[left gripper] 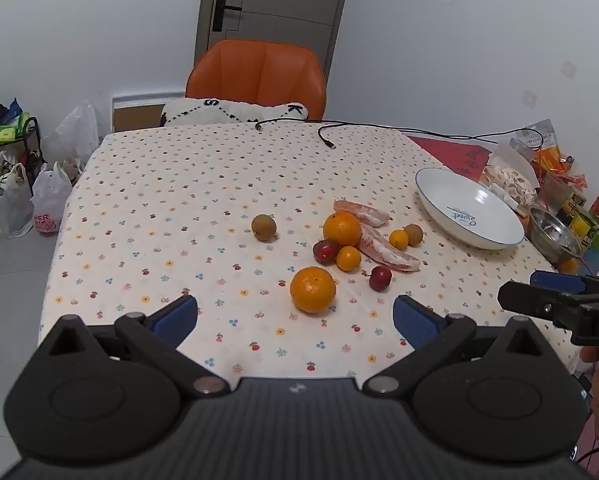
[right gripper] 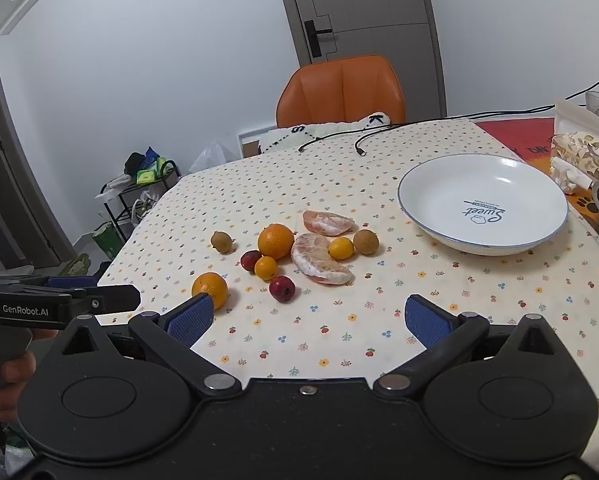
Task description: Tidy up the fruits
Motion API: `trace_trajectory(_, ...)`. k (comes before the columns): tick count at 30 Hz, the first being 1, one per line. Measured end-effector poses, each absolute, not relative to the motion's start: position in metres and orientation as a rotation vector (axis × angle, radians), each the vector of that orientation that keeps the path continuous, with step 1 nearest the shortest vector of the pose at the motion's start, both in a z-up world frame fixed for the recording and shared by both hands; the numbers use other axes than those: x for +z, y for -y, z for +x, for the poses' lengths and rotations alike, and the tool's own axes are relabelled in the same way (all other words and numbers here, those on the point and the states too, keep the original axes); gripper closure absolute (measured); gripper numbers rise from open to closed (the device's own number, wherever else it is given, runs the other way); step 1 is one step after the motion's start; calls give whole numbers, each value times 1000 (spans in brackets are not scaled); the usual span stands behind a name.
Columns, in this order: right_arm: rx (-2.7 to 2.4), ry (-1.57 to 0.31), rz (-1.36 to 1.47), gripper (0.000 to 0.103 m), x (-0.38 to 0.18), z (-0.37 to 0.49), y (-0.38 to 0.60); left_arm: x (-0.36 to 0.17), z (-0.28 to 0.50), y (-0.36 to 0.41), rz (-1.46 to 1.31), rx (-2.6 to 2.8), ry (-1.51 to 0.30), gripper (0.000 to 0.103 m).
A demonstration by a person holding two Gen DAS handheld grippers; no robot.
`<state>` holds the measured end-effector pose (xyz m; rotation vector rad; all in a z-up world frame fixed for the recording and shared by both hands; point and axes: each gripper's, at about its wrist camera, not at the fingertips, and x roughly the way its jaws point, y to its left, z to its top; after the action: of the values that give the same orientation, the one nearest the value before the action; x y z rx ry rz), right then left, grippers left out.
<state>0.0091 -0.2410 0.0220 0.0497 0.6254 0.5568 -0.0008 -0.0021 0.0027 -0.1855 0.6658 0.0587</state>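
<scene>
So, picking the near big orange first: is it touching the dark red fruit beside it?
Apart. The left wrist view shows tablecloth between the near orange and red fruit.

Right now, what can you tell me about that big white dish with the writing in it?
The wide, shallow white dish looks like glazed ceramic, with a thin dark blue line around its rim and the word "Sweet" printed in dark script inside. It sits upright and holds nothing, on the flower-print tablecloth toward the table's right side. No fruit touches it; a small brown round fruit lies nearest, apart from it.
</scene>
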Motion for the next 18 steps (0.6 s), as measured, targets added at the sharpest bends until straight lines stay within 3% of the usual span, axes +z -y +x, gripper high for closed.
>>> trace_trajectory(18,563,-631,18,0,21,7,236,3,-3,0,-184,56,-662,0)
